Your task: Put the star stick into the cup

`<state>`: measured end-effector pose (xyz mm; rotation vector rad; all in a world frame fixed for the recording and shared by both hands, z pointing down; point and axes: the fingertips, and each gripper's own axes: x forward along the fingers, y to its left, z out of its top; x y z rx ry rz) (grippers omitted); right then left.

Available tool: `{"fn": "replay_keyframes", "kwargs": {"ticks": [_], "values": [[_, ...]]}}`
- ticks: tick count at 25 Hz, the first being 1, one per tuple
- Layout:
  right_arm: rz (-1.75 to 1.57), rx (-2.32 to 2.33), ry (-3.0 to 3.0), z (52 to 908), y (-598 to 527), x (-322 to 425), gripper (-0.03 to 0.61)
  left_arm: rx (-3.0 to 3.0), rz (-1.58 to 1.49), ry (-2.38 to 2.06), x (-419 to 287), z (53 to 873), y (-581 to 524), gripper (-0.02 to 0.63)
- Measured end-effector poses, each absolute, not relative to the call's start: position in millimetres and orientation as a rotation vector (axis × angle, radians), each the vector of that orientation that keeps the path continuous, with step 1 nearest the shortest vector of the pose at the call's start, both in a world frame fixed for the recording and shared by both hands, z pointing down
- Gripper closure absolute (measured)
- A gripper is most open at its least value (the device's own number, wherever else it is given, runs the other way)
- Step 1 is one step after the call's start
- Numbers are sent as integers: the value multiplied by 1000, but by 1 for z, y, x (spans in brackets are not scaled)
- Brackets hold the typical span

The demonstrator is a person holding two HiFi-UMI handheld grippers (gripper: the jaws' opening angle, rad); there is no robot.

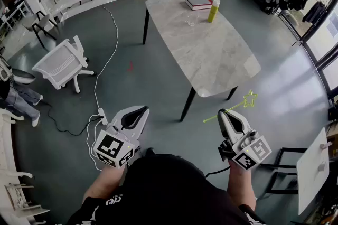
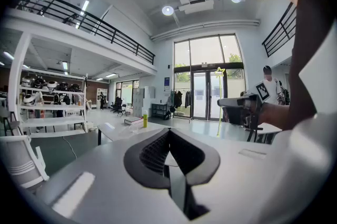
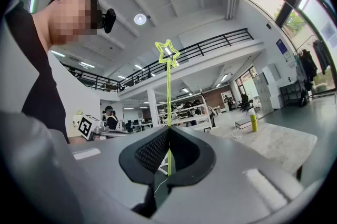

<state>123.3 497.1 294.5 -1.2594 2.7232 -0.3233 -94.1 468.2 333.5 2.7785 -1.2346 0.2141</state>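
Altogether: two grippers, one star stick, one cup, one yellow bottle, one red book, one table, one white chair.

Right gripper [image 1: 225, 114] just off the near end of the table [image 1: 211, 55], over the floor, jaws pressed together on the thin green shaft of the star stick [image 1: 236, 106]. Clamped on the lower part of the shaft, with a short stub poking out past the jaws on the side away from the star. Along the jaws in the right gripper view, shaft rising straight from between the tips, star well above them.

Left gripper [image 1: 132, 117] also off the table's near end, further left, jaws closed tip to tip with nothing between them.

Cup [image 1: 191, 20], clear, standing toward the far end of the table, just beside the yellow bottle [image 1: 213, 10] and near the red book [image 1: 198, 3]. Well apart from the star stick and from both grippers.

White chair [image 1: 60, 63] on the floor, left of the table.
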Motion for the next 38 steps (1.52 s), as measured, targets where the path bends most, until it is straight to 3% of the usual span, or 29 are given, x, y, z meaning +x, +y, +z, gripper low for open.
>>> {"fn": "replay_keyframes", "kwargs": {"ticks": [15,29,38], "values": [[-360,-1273,2698,302,486,118,561,2771,216,-1179,-97,340,454,611],[-390,-1249,2693,309,448,28,561,2743,241,-1216,-193,359,424,611],[-454,-1236,2691,325,399,20,561,2706,254,-1220,-204,372,381,611]]}}
